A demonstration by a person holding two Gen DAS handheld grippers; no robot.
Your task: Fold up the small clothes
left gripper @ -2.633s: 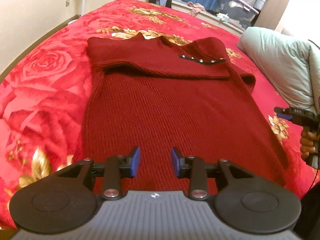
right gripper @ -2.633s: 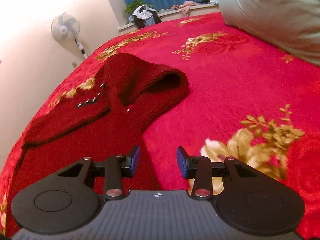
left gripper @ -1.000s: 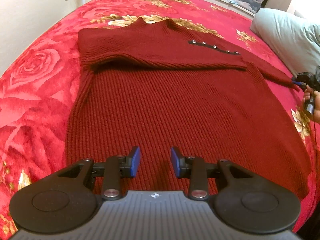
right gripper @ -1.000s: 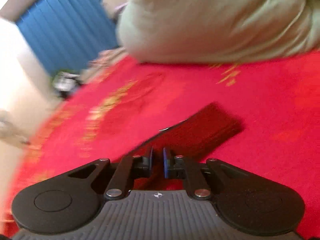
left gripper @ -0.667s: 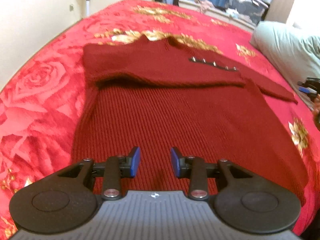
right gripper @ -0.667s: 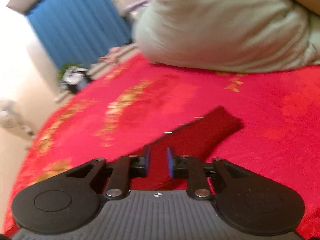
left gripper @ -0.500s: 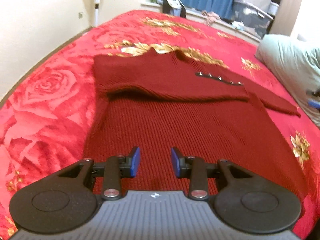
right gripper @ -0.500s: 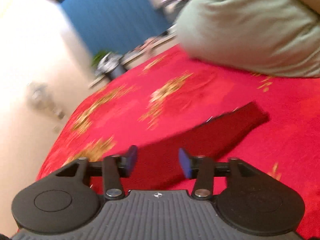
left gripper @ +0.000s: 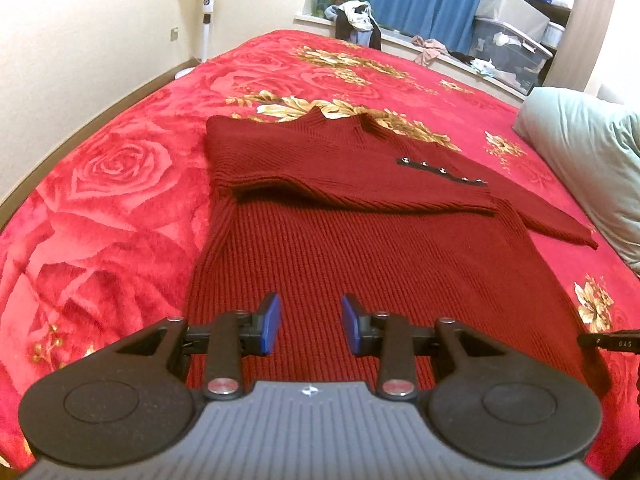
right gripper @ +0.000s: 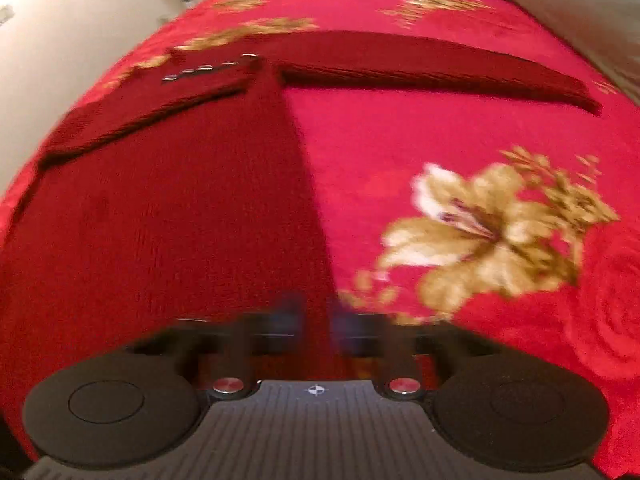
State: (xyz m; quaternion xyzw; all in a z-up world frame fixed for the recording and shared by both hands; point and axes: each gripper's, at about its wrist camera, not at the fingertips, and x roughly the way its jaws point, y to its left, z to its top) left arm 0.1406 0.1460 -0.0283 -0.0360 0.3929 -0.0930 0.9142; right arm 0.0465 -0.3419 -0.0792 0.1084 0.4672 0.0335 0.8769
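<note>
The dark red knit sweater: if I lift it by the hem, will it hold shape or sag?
The sweater will probably sag; its folded sleeve drapes softly. The thick ribbing suggests some weight, and the plush blanket may drag.

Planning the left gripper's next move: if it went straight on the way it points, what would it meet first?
Probably the sweater: the left gripper points down at its ribbed body, nothing between the open jaws. How far off is unclear.
</note>
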